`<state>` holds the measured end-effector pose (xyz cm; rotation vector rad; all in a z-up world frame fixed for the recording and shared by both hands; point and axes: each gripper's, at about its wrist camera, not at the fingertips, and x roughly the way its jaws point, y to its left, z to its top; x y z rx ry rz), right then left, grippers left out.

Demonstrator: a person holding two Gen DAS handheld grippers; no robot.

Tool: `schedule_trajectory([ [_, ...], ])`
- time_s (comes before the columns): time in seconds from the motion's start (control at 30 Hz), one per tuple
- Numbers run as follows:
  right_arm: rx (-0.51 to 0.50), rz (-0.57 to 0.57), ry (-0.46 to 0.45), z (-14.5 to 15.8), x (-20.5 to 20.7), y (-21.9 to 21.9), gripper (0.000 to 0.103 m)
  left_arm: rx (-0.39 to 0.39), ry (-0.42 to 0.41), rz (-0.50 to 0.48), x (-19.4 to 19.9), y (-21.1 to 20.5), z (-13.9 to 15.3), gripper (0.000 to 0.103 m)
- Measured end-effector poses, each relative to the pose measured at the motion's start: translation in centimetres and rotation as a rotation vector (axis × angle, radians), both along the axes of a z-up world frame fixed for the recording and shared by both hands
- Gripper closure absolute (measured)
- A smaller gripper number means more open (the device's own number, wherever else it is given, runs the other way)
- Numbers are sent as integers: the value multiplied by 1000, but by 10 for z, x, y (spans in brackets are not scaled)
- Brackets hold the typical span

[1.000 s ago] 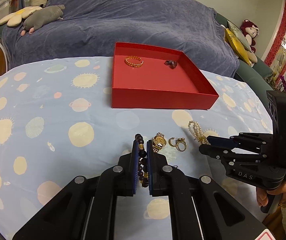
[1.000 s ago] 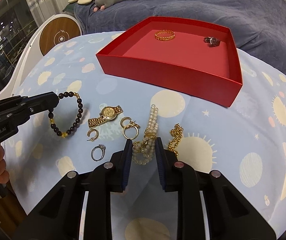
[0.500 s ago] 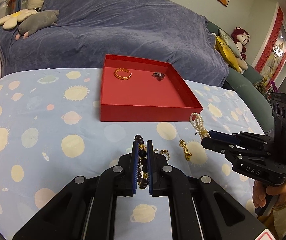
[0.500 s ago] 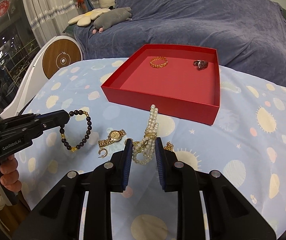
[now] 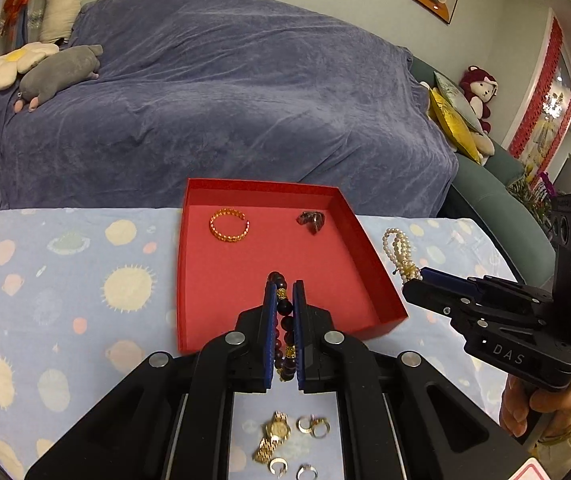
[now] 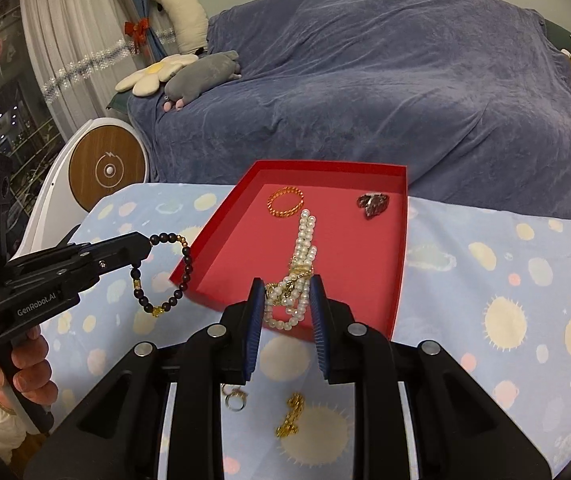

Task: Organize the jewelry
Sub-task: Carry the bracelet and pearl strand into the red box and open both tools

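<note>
An open red box [image 5: 381, 276] [image 6: 401, 264] lies on the table with a gold bangle [image 5: 229, 226] [image 6: 285, 202] and a dark stone ring [image 5: 312, 221] [image 6: 372, 204] inside. My left gripper [image 5: 284, 292] [image 6: 143, 246] is shut on a dark bead bracelet [image 5: 283, 320] [image 6: 165, 276], held in the air over the box's near edge. My right gripper [image 6: 287, 286] [image 5: 415, 280] is shut on a pearl bracelet [image 6: 301, 256] [image 5: 399, 250], which dangles just right of the box in the left wrist view.
A gold watch [image 5: 273, 436], hoop earrings [image 5: 313, 426], small rings [image 6: 234, 396] and a gold chain [image 6: 291, 420] lie loose on the sun-print cloth [image 5: 65, 300]. Behind stands a sofa under a blue throw [image 5: 225, 100]. A person's hands [image 6: 29, 372] hold the handles.
Both grippers have risen off the cloth with their bracelets and moved forward toward the red box. The watch and rings stay behind, now under the fingers.
</note>
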<state>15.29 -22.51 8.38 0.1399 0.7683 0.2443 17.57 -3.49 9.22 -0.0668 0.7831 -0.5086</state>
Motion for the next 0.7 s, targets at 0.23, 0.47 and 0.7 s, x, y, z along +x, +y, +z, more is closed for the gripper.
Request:
schedule_trajectory([
  [0.23,21,-65,59,-30,64,-20,81,30,31,10,65,-28,-28,98],
  [0.47,0,-86,113,-60,98,-22,81,69,70,38,101,-39,-60,98],
  [0.7,-24,-99,132,-75,113,-21,80,97,82,72,118,-35,-75,97],
])
